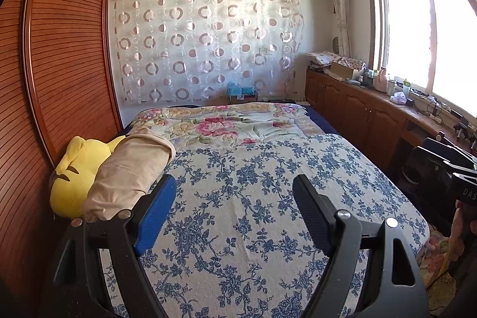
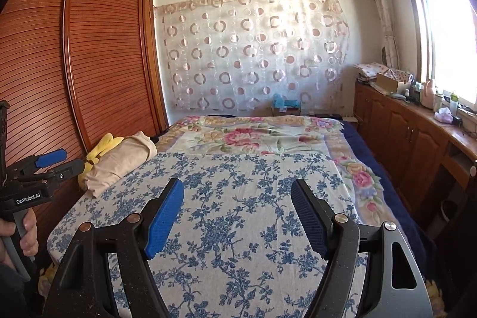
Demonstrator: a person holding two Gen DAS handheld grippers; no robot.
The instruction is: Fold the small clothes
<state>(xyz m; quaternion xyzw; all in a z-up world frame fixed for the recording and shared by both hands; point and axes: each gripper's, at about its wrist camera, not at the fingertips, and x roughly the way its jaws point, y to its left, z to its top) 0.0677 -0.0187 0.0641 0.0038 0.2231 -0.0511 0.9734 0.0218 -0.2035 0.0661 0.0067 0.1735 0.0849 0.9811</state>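
Two handheld grippers hover above a bed, both aimed down its length toward a circle-patterned curtain on the far wall. The landmark here is the blue-flowered bedspread, which covers the near part of the bed.

The left gripper hangs over the bedspread's near edge with its jaws spread wide and nothing between them. The right gripper hangs over the same near edge, just beside the left one, jaws equally wide and empty. A person's hand grips the left tool's handle.

The only small garment visible is a beige folded cloth. It rests on the bedspread's far left corner, leaning on a yellow plush toy that sits against the wooden wardrobe. It appears already folded into a neat bundle and set aside, likely to keep the middle of the bedspread free as a working surface.

Beyond the bedspread lies a pink floral blanket. To the bedspread's right runs a wooden cabinet under a bright window.

With both grippers empty and clear of the cloth, the fold looks finished, or another garment is awaited.
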